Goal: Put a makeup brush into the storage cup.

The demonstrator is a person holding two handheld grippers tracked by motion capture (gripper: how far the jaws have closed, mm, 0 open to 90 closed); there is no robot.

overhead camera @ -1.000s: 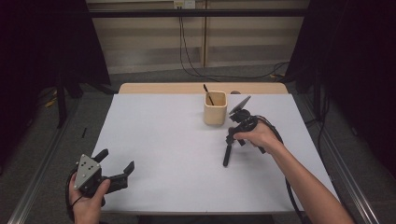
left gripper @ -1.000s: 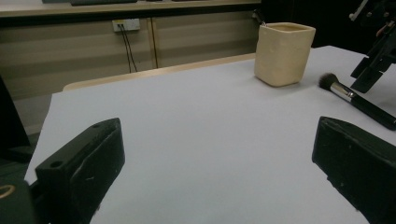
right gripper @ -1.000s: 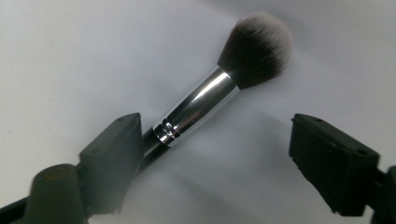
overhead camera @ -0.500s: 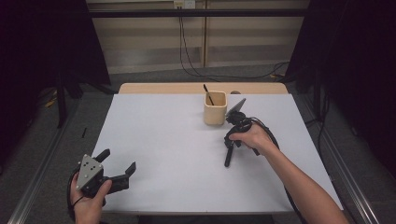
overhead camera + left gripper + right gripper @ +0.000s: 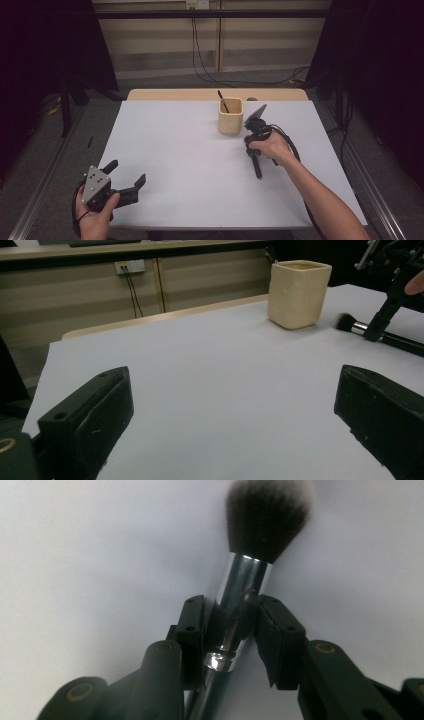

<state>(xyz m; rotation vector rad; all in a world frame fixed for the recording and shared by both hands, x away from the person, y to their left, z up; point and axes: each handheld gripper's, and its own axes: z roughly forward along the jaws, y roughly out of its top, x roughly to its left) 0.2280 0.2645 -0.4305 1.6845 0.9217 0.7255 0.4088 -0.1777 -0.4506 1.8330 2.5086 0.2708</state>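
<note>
- Right gripper [image 5: 231,630]: jaws have just been closing around the makeup brush [image 5: 240,600]'s silver ferrule, seemingly touching it
- Left gripper [image 5: 240,425]: wide open, holding nothing

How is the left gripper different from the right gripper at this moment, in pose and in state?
The left gripper has its jaws spread wide with nothing between them; the right gripper has just been closing its jaws around the silver collar of the makeup brush. The left gripper is at the near left corner of the table; the right gripper points down at the brush beside the beige cup. Both are held by a hand.
</note>
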